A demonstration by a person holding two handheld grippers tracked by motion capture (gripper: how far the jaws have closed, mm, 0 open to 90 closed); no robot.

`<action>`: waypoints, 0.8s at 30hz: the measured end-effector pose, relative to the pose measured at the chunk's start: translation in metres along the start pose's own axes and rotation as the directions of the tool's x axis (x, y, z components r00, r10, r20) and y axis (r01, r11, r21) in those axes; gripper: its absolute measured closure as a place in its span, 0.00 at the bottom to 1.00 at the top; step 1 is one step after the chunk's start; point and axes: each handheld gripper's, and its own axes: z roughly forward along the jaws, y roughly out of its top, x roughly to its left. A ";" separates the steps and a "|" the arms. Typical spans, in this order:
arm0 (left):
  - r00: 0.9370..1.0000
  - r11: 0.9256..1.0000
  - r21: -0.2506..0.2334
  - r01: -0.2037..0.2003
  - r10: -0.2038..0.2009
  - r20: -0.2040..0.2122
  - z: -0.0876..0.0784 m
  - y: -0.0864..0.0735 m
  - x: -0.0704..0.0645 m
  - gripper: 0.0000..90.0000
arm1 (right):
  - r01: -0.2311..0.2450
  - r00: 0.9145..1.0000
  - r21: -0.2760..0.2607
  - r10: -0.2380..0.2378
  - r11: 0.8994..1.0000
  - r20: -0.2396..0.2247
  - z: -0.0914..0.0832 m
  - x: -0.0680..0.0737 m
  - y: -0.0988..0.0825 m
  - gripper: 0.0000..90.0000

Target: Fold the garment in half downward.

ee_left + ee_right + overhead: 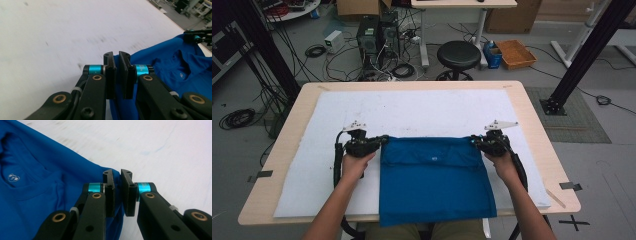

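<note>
— Since both claws are pinching cloth, how does it feel?

— My left claw (pixel 117 56) is clamped on one far corner of the blue shirt (pixel 434 182), my right claw (pixel 117 176) on the other. I'd judge it light, soft and floppy; corner grips suit it.

— And where is it?

— Flat on the white worktop (pixel 412 112), near hem overhanging.

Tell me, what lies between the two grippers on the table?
The blue shirt: in the high view, its far edge spans from the left gripper to the right gripper, each shut on a corner.
</note>
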 end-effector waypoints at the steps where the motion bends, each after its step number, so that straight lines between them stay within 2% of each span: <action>1: 1.000 1.000 0.007 -0.004 0.004 -0.011 0.004 0.003 0.003 0.94 | -0.004 1.000 -0.003 0.004 1.000 0.016 0.005 -0.003 0.005 0.92; 4: 0.999 1.000 0.019 -0.002 0.003 -0.044 0.014 0.004 0.008 0.93 | -0.023 0.998 0.006 0.023 1.000 0.051 0.017 -0.009 0.012 0.92; 5: 0.998 1.000 0.019 -0.002 0.004 -0.062 0.015 0.003 0.009 0.89 | -0.036 0.998 0.011 0.036 0.999 0.054 0.020 -0.009 0.012 0.89; 6: 0.997 1.000 0.024 -0.002 0.003 -0.076 0.014 0.003 0.009 0.77 | -0.048 0.997 0.021 0.046 0.999 0.062 0.022 -0.009 0.010 0.82; 7: 0.997 1.000 0.017 -0.017 0.018 -0.079 0.011 0.003 0.007 0.68 | -0.058 0.996 0.024 0.056 0.998 0.073 0.022 -0.008 0.009 0.70; 8: 0.996 0.999 -0.005 -0.046 0.046 -0.079 0.007 0.003 0.004 0.66 | -0.070 0.994 0.016 0.069 0.997 0.080 0.020 -0.007 0.008 0.61; 9: 0.995 0.997 -0.021 -0.073 0.072 -0.070 0.002 0.003 0.000 0.63 | -0.077 0.994 -0.001 0.077 0.997 0.076 0.017 -0.007 0.007 0.59; 11: 0.993 0.993 -0.033 -0.114 0.113 -0.024 -0.004 0.002 -0.007 0.63 | -0.071 0.996 -0.046 0.074 0.996 0.057 0.006 -0.005 0.007 0.52; 12: 0.992 0.992 -0.025 -0.122 0.123 0.013 -0.005 0.001 -0.010 0.63 | -0.059 0.997 -0.059 0.062 0.996 0.036 0.002 -0.003 0.008 0.52; 13: 0.990 0.991 -0.003 -0.137 0.137 0.032 -0.004 -0.001 -0.013 0.63 | -0.047 0.999 -0.064 0.047 0.997 0.009 -0.002 0.000 0.008 0.52; 14: 0.987 0.989 0.020 -0.148 0.147 0.061 -0.001 -0.005 -0.015 0.63 | -0.032 0.999 -0.062 0.031 0.998 -0.019 -0.004 0.003 0.008 0.52; 17: 0.981 0.977 0.101 -0.186 0.179 0.081 0.010 -0.016 -0.023 0.63 | 0.015 0.994 -0.024 -0.017 1.000 -0.108 -0.002 0.016 0.007 0.54; 19: 0.982 0.973 0.143 -0.184 0.176 0.070 0.017 -0.021 -0.025 0.64 | 0.059 0.992 0.034 -0.055 0.998 -0.111 0.006 0.023 0.005 0.56; 20: 0.983 0.969 0.165 -0.182 0.174 0.061 0.019 -0.023 -0.025 0.65 | 0.057 0.991 0.064 -0.049 0.996 -0.126 0.011 0.025 0.003 0.60; 21: 0.981 0.962 0.193 -0.191 0.185 0.049 0.021 -0.024 -0.026 0.73 | 0.066 0.990 0.084 -0.055 0.994 -0.131 0.015 0.026 0.002 0.65; 22: 0.978 0.957 0.202 -0.206 0.201 0.044 0.021 -0.025 -0.027 0.88 | 0.079 0.989 0.100 -0.066 0.992 -0.128 0.017 0.027 0.001 0.74; 24: 0.978 0.960 0.185 -0.210 0.203 0.055 0.019 -0.026 -0.027 0.96 | 0.097 0.987 0.117 -0.081 0.988 -0.137 0.021 0.028 0.000 0.90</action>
